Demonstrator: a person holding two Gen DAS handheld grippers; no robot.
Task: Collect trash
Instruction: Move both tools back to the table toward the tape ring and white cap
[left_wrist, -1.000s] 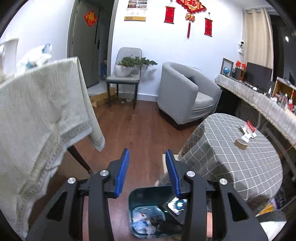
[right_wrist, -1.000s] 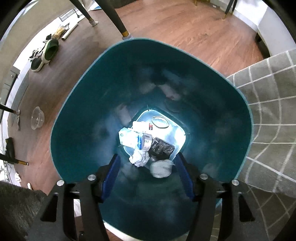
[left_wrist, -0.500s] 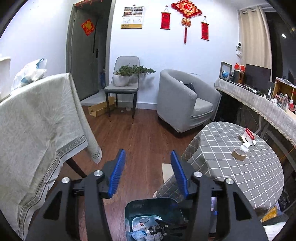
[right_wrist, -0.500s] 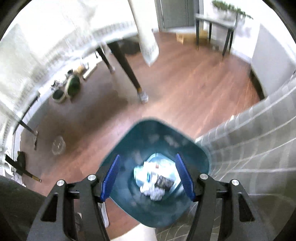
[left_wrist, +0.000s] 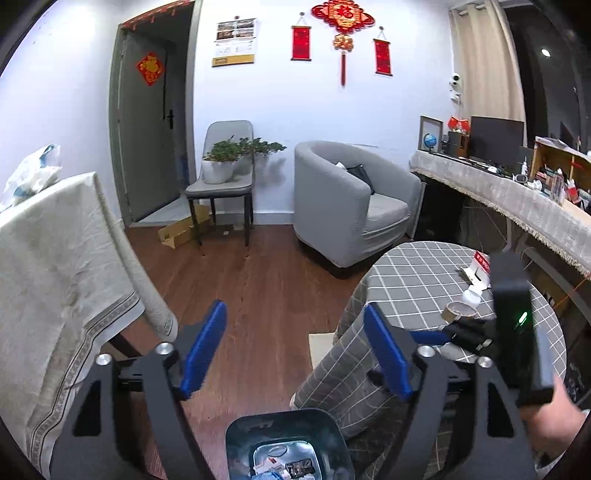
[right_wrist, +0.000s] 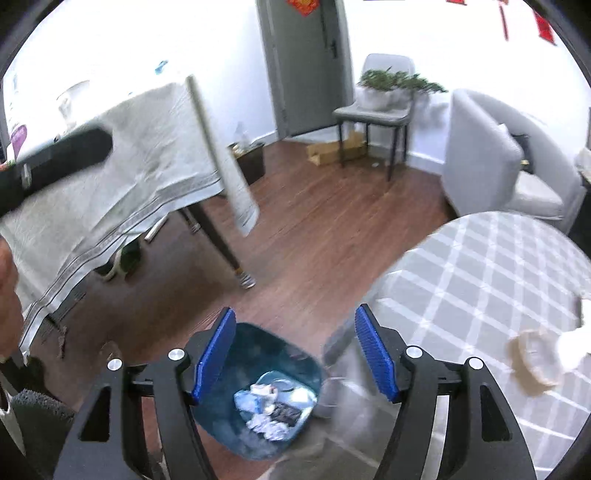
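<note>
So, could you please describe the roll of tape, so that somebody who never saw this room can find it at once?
Find the round table with the grey checked cloth, beside the grey armchair. Near its far right edge lies a flat brown cardboard tape ring, close beside a small white bottle. It is the only ring-shaped thing there, brown with a hollow centre.

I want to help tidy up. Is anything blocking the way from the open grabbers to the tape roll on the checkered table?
Nothing visible blocks it. The tape roll lies on the checkered table beside a small white bottle. Both the right gripper and left gripper are empty.
</note>
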